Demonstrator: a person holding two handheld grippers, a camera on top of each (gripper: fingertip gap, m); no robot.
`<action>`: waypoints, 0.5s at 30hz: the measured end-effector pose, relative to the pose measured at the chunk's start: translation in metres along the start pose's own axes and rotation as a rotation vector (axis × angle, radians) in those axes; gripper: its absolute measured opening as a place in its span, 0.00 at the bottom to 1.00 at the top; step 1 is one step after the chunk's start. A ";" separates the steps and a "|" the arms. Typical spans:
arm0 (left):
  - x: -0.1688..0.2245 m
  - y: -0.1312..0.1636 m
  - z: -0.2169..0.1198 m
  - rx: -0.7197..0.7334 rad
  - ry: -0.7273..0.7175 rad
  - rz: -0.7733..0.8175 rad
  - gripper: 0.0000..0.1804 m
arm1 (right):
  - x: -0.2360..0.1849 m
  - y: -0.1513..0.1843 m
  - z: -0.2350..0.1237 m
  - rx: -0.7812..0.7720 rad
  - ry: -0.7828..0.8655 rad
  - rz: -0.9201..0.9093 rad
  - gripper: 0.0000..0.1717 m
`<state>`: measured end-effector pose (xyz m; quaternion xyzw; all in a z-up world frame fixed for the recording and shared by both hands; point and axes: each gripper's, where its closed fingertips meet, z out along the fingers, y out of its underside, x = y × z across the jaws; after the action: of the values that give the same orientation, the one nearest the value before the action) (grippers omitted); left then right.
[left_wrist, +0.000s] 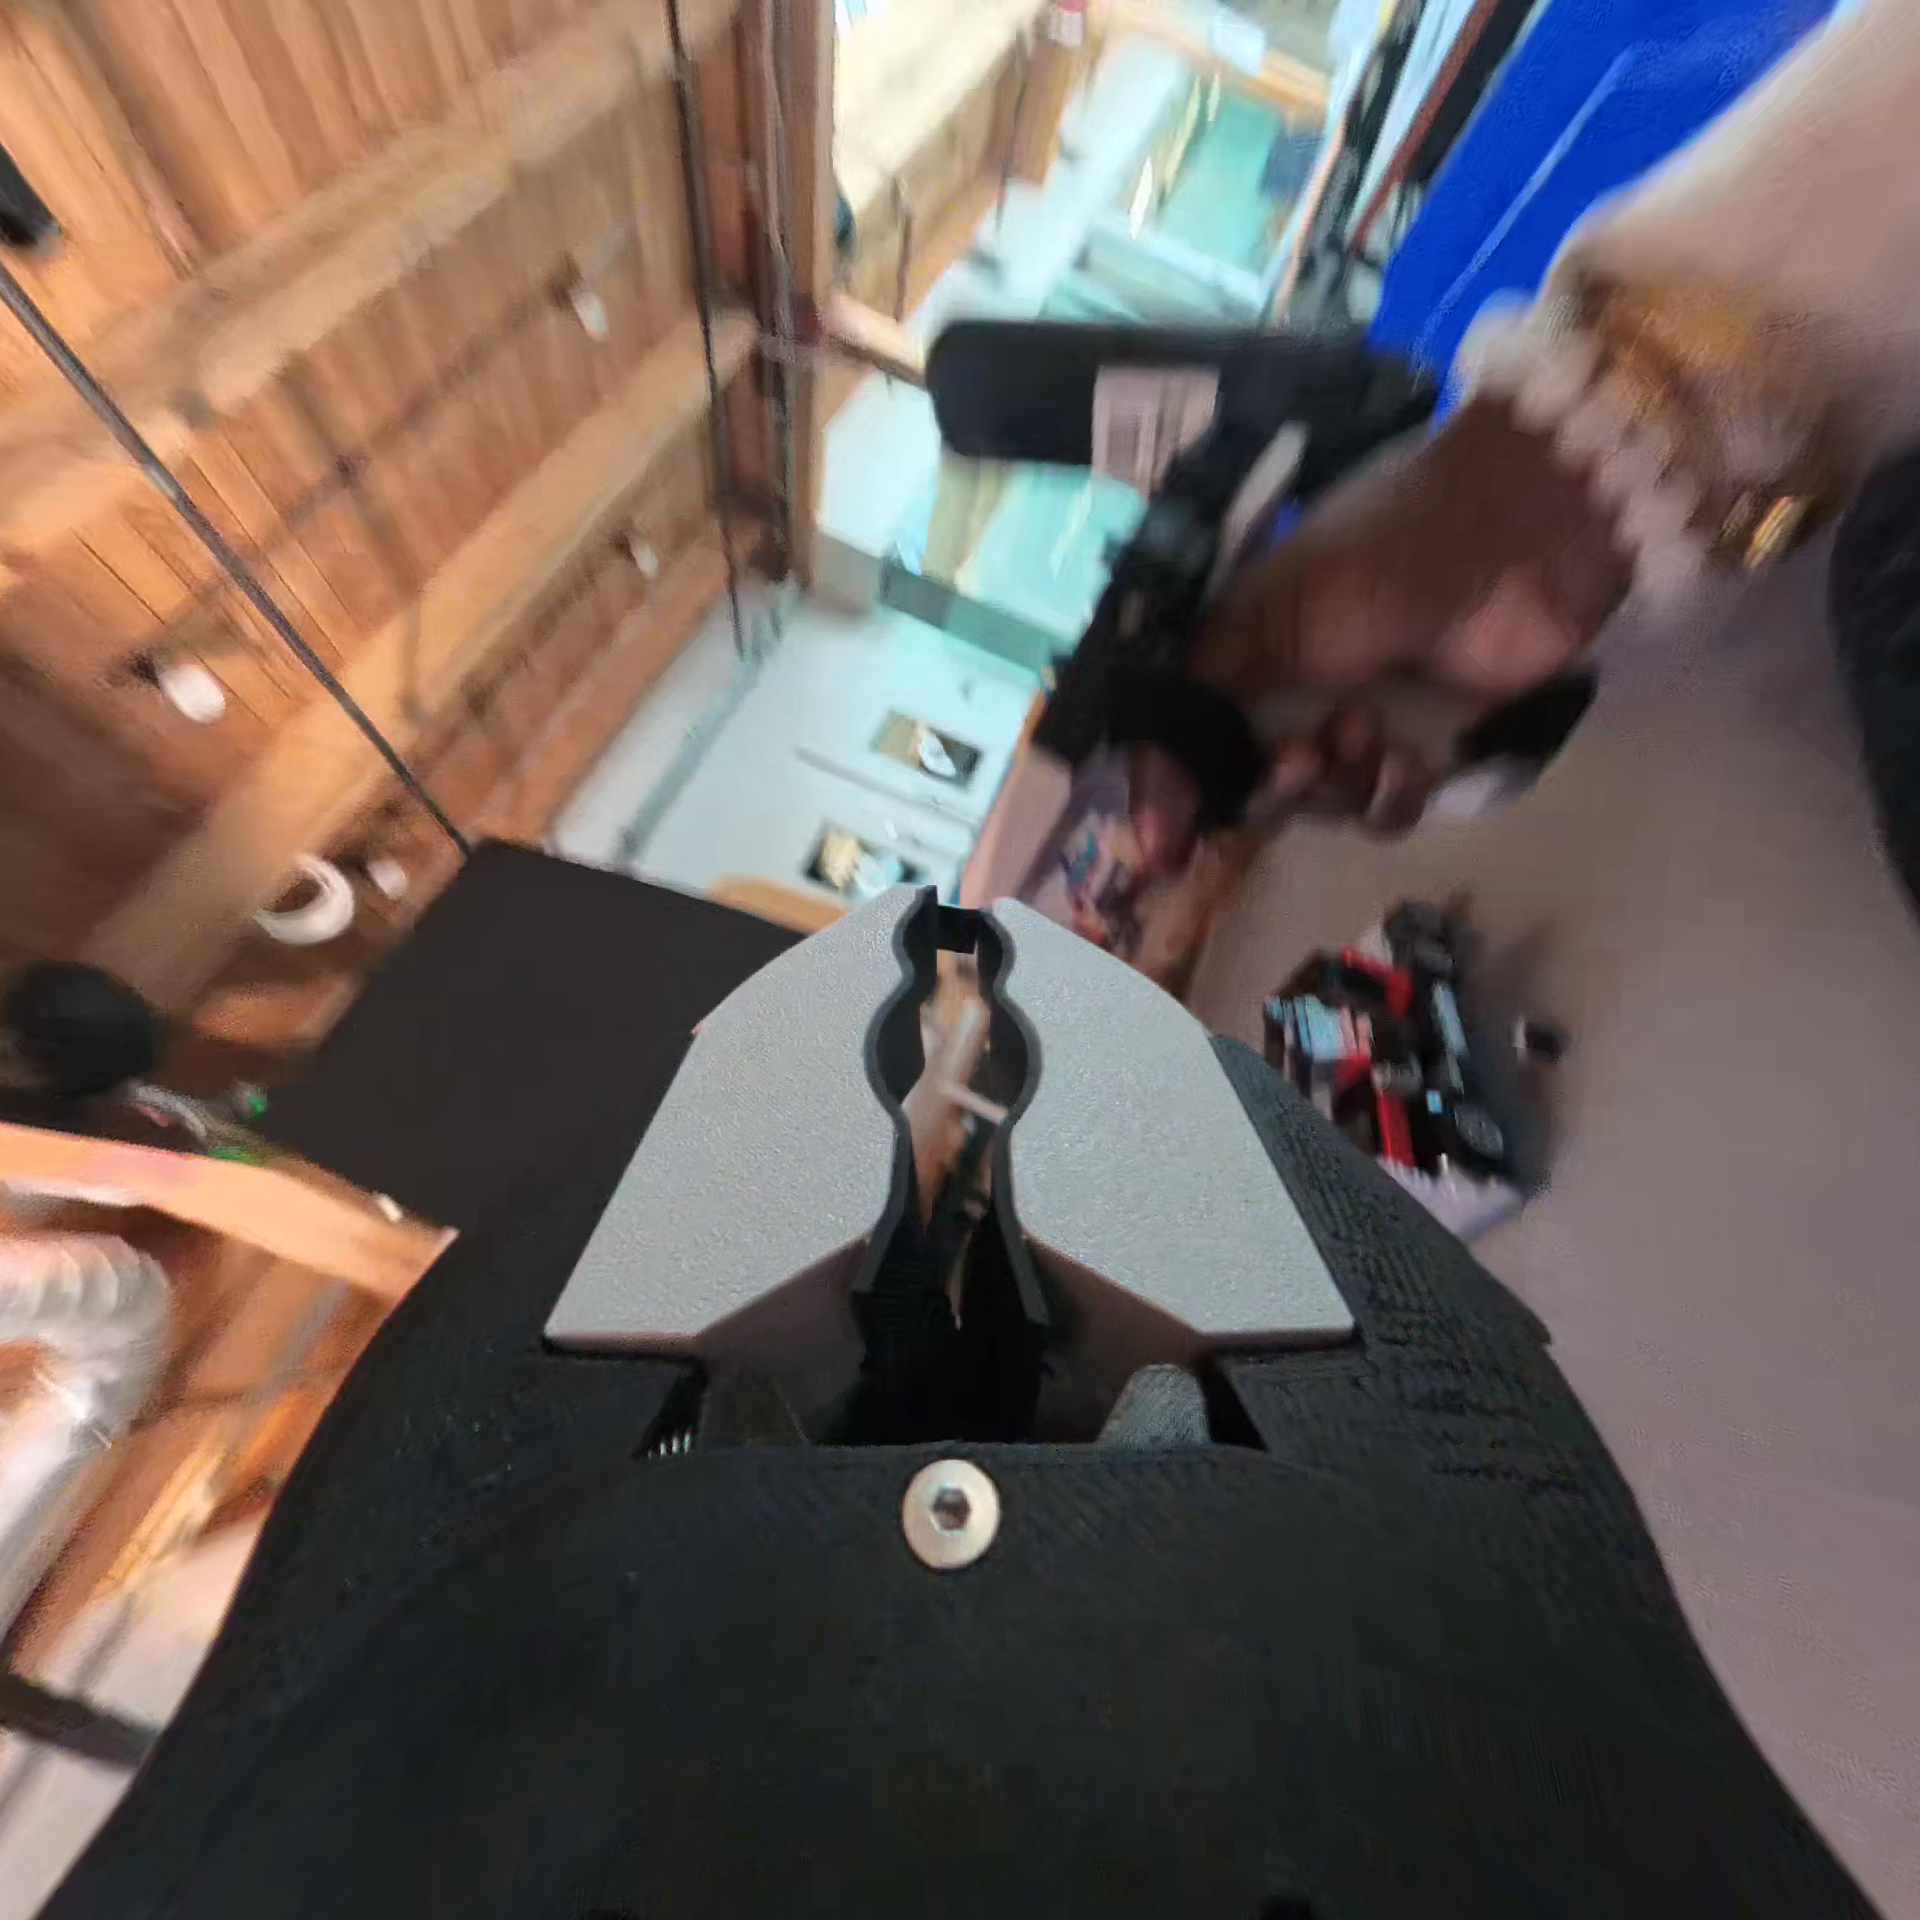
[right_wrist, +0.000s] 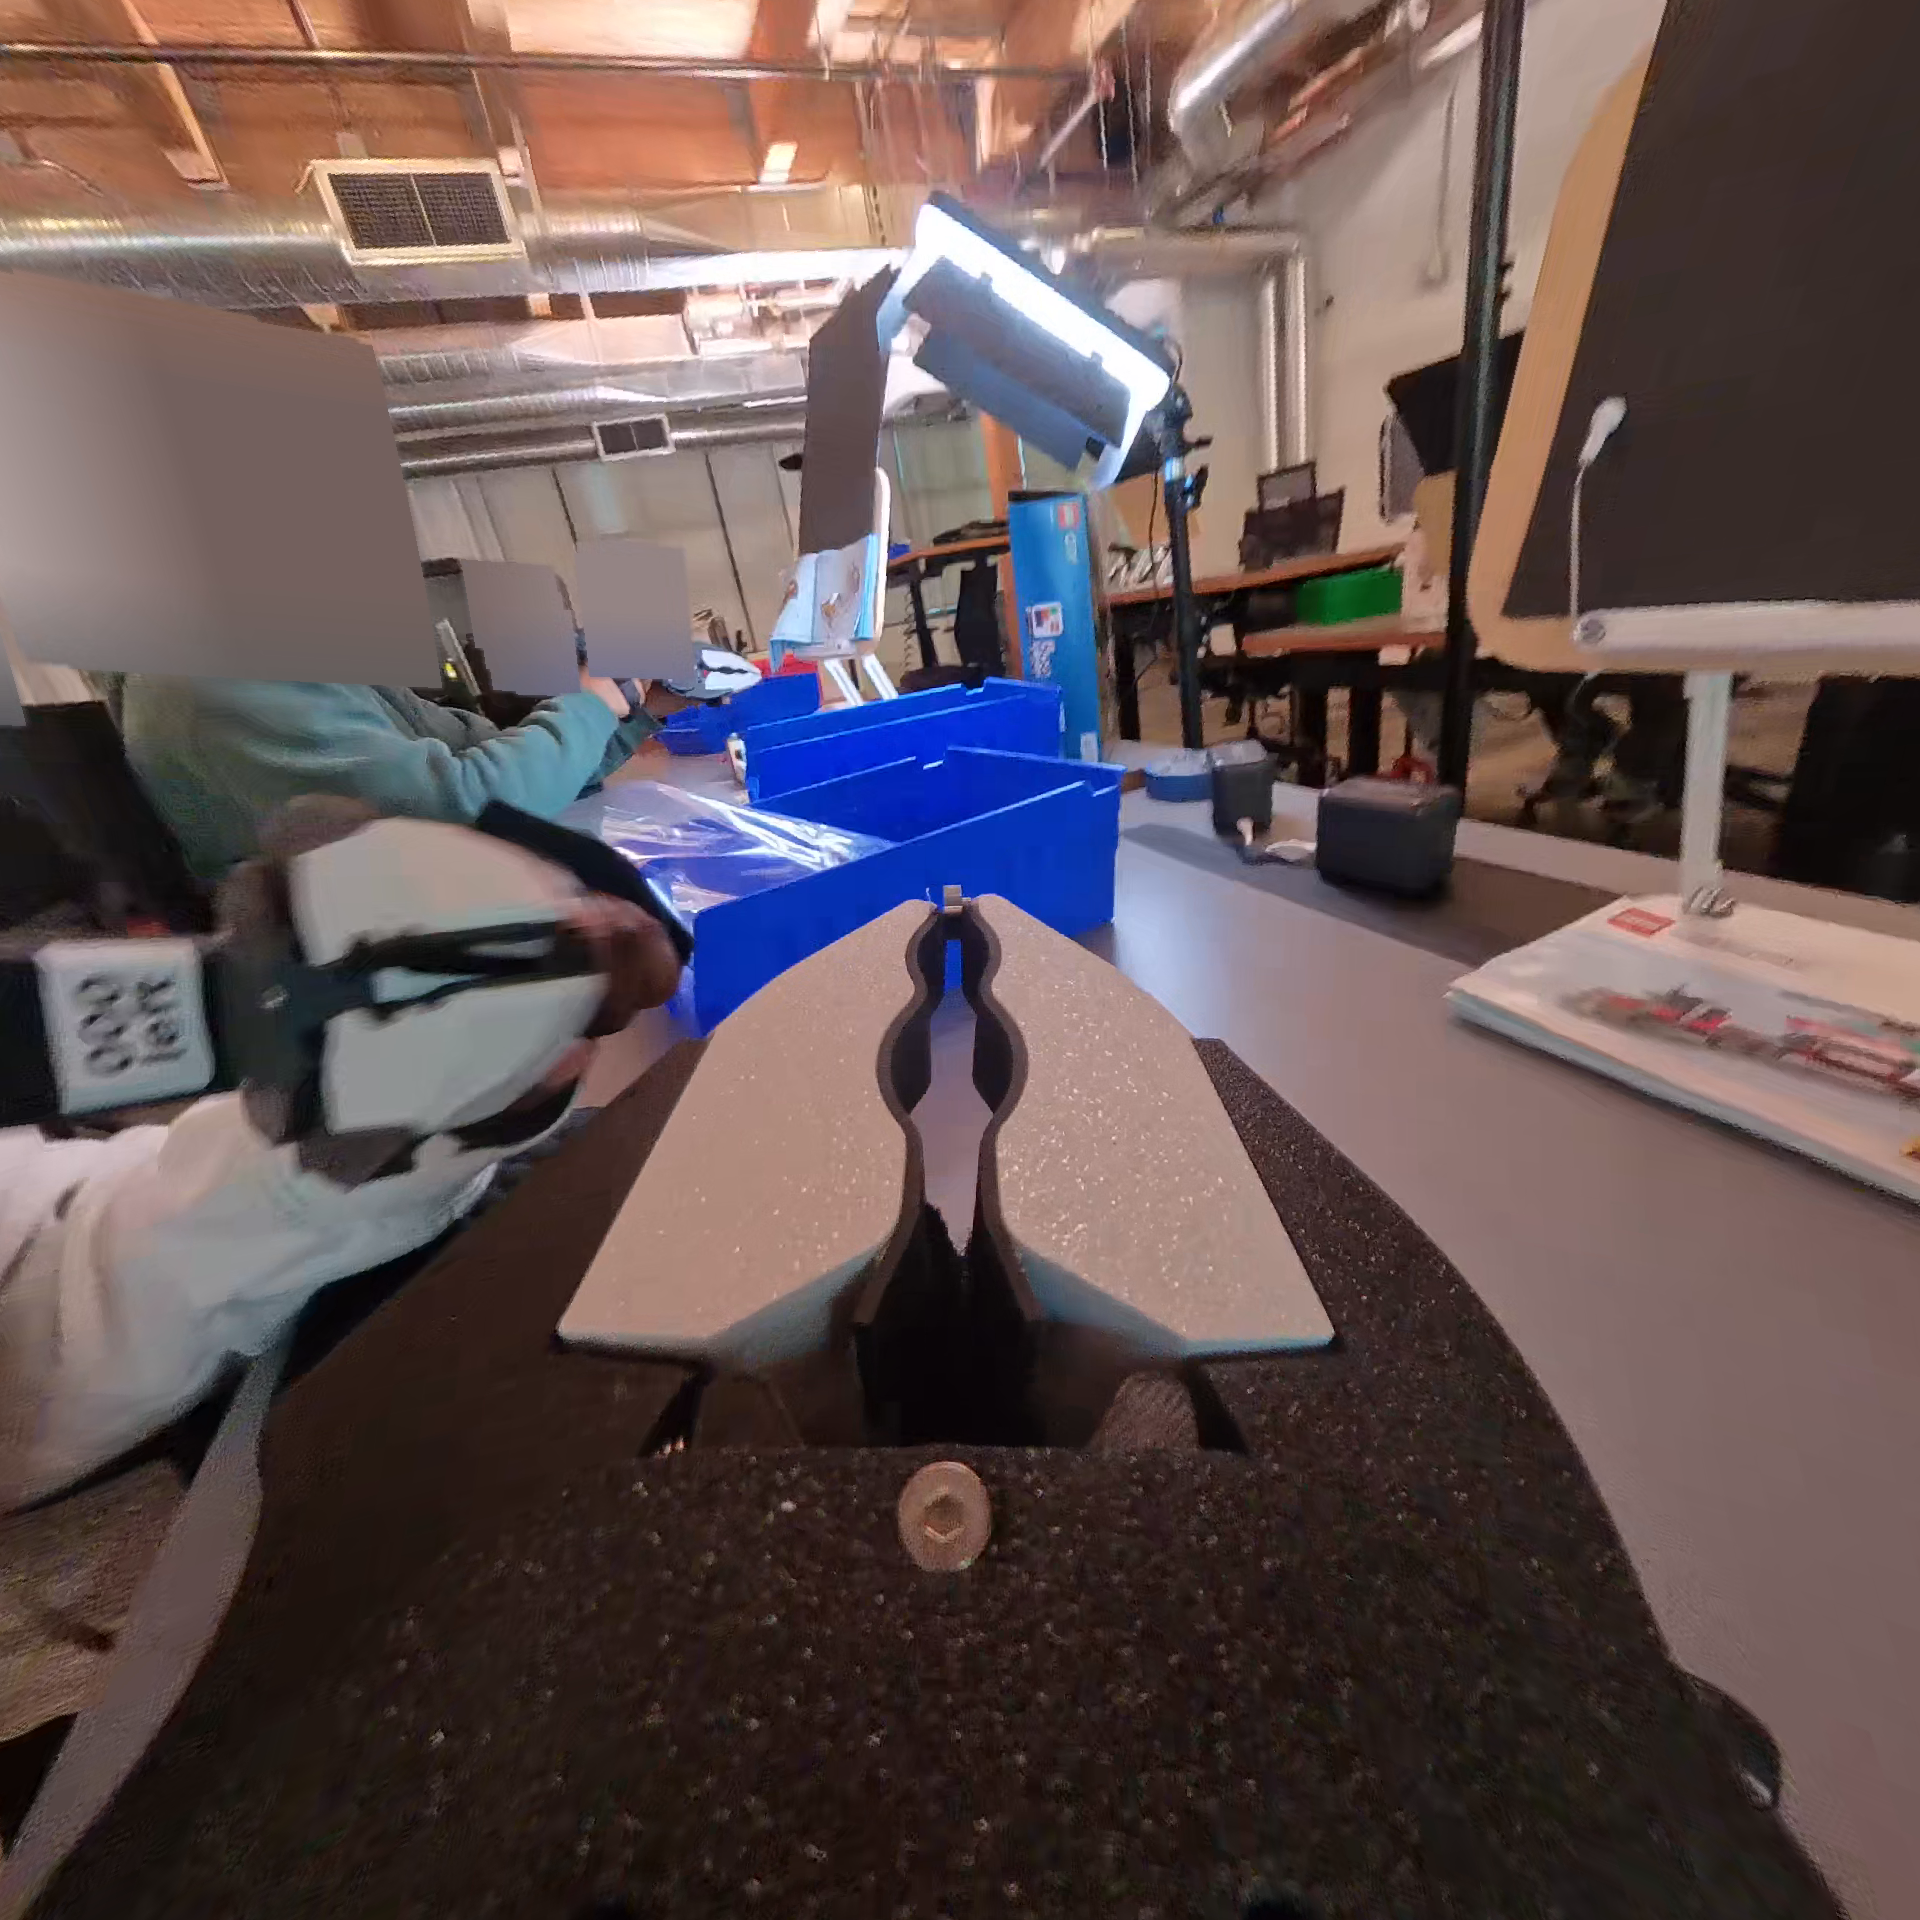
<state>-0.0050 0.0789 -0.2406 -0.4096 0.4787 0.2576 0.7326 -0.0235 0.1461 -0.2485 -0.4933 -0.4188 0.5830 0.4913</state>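
In the left wrist view, which is tilted and blurred, my left gripper (left_wrist: 956, 928) is shut on a small black piece (left_wrist: 958, 932) pinched at the very fingertips. In the right wrist view my right gripper (right_wrist: 951, 904) is shut on a small light grey piece (right_wrist: 950, 900) that pokes out at the fingertips, above the grey table (right_wrist: 1455, 1299). The left gripper also shows in the right wrist view (right_wrist: 416, 987), close at the left and held by a hand. The right gripper shows blurred in the left wrist view (left_wrist: 1195, 499), held by a hand.
Blue bins (right_wrist: 935, 831) stand just ahead of the right gripper, with a clear plastic bag (right_wrist: 727, 842) beside them. A booklet (right_wrist: 1714, 1018) and a white stand (right_wrist: 1704, 748) are at the right. Two dark boxes (right_wrist: 1387, 831) sit farther back. A pile of small bricks (left_wrist: 1392, 1060) lies on the table. Left tips to right tips: about 7 cm.
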 end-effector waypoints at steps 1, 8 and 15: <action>-0.004 0.016 0.000 -0.041 0.009 -0.057 0.04 | -0.005 -0.004 -0.002 0.026 -0.014 -0.019 0.01; -0.057 0.038 -0.020 0.130 -0.068 -0.709 0.04 | -0.022 -0.011 0.000 0.055 -0.118 -0.039 0.01; -0.055 0.043 -0.021 0.020 -0.007 -0.912 0.05 | -0.019 0.007 0.006 -0.066 -0.045 -0.184 0.01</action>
<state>-0.0706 0.0849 -0.2098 -0.5707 0.2493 -0.0946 0.7766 -0.0302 0.1260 -0.2508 -0.4553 -0.4922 0.5322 0.5169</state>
